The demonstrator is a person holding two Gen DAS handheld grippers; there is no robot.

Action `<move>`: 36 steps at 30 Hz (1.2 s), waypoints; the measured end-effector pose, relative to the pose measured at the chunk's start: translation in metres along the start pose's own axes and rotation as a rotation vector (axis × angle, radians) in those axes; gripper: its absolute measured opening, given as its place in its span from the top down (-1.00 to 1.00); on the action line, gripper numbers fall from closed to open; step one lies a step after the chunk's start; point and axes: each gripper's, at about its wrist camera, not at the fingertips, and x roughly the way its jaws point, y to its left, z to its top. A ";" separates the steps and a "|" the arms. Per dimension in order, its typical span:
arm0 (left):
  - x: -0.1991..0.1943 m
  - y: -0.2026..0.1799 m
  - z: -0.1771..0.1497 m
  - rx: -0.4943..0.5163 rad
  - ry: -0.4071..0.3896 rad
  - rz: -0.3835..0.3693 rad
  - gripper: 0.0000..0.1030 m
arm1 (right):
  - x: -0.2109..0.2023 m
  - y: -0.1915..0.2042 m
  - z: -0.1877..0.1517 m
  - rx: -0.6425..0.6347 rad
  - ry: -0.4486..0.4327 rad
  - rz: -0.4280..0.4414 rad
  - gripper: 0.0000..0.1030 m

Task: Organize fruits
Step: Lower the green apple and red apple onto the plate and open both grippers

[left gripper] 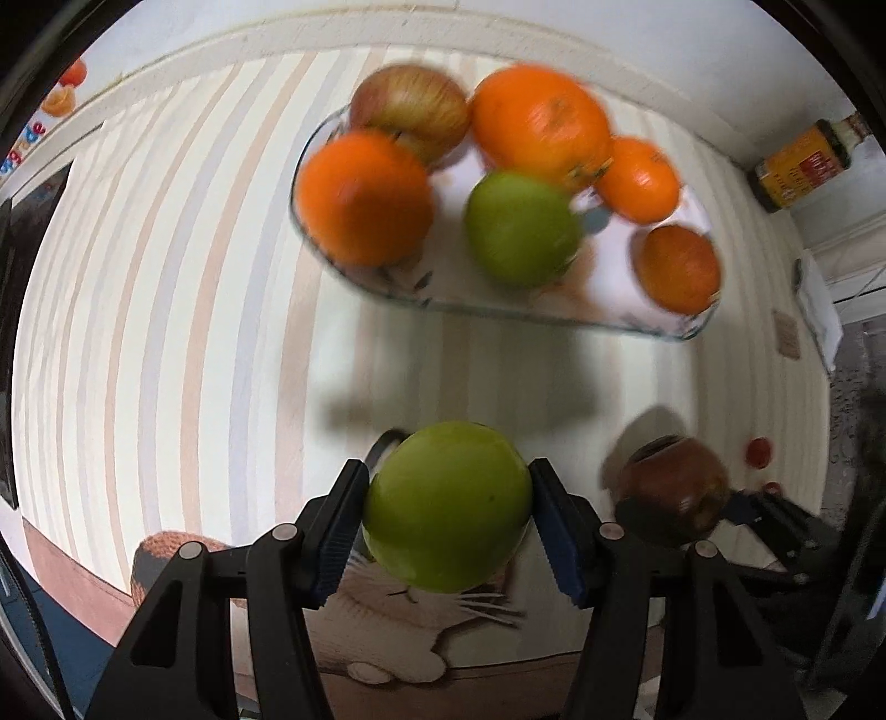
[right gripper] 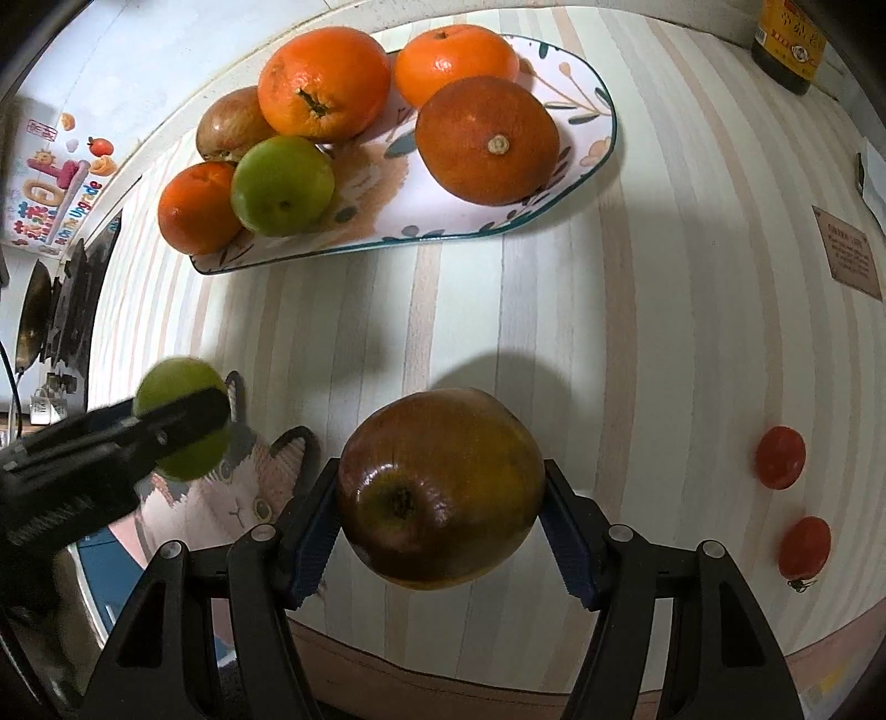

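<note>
My left gripper (left gripper: 448, 509) is shut on a green apple (left gripper: 446, 507) and holds it above the striped mat, short of the plate. My right gripper (right gripper: 440, 493) is shut on a dark red apple (right gripper: 440, 487), also above the mat. The oval floral plate (right gripper: 587, 160) lies ahead with several oranges, a green apple (right gripper: 282, 185) and a red-yellow apple (right gripper: 230, 124) on it. In the left wrist view the plate (left gripper: 498, 310) is blurred. The left gripper with its green apple (right gripper: 166, 387) shows at the left of the right wrist view.
Two small red tomatoes (right gripper: 779, 457) (right gripper: 804, 546) lie on the mat to the right. A dark sauce bottle (right gripper: 786, 41) stands at the far right corner. A brown label card (right gripper: 850, 255) lies at the right edge. A cat picture (right gripper: 243, 487) is printed on the near mat.
</note>
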 end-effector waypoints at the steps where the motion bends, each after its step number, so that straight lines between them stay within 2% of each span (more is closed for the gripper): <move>1: -0.006 -0.003 0.004 0.004 -0.009 -0.016 -0.10 | -0.003 -0.002 0.001 0.009 -0.006 0.006 -0.35; 5: -0.028 -0.019 0.028 0.018 -0.047 -0.065 -0.10 | -0.023 -0.016 0.009 0.061 -0.054 0.039 -0.35; 9: -0.043 -0.042 0.061 0.054 -0.077 -0.093 -0.10 | -0.053 -0.041 0.033 0.146 -0.128 0.079 -0.35; 12: -0.040 -0.060 0.086 0.088 -0.086 -0.097 -0.10 | -0.068 -0.061 0.057 0.196 -0.171 0.098 -0.35; 15: -0.024 -0.071 0.106 0.098 -0.053 -0.107 -0.10 | -0.075 -0.077 0.086 0.240 -0.189 0.129 -0.35; 20: -0.008 -0.083 0.120 0.118 -0.014 -0.080 -0.10 | -0.065 -0.088 0.120 0.276 -0.165 0.166 -0.35; 24: 0.000 -0.088 0.126 0.141 -0.006 -0.050 -0.11 | -0.050 -0.083 0.144 0.275 -0.136 0.158 -0.35; 27: 0.002 -0.091 0.128 0.147 -0.004 -0.047 -0.11 | -0.040 -0.081 0.152 0.272 -0.114 0.163 -0.36; 29: 0.003 -0.094 0.129 0.155 -0.016 -0.017 -0.11 | -0.034 -0.081 0.155 0.277 -0.096 0.175 -0.37; 30: 0.002 -0.094 0.130 0.152 -0.029 -0.007 -0.11 | -0.031 -0.083 0.155 0.284 -0.098 0.184 -0.50; 32: 0.002 -0.091 0.132 0.129 -0.025 -0.029 -0.12 | -0.033 -0.085 0.156 0.294 -0.116 0.211 -0.61; 36: 0.001 -0.089 0.131 0.116 -0.039 -0.046 -0.20 | -0.035 -0.084 0.156 0.305 -0.125 0.243 -0.62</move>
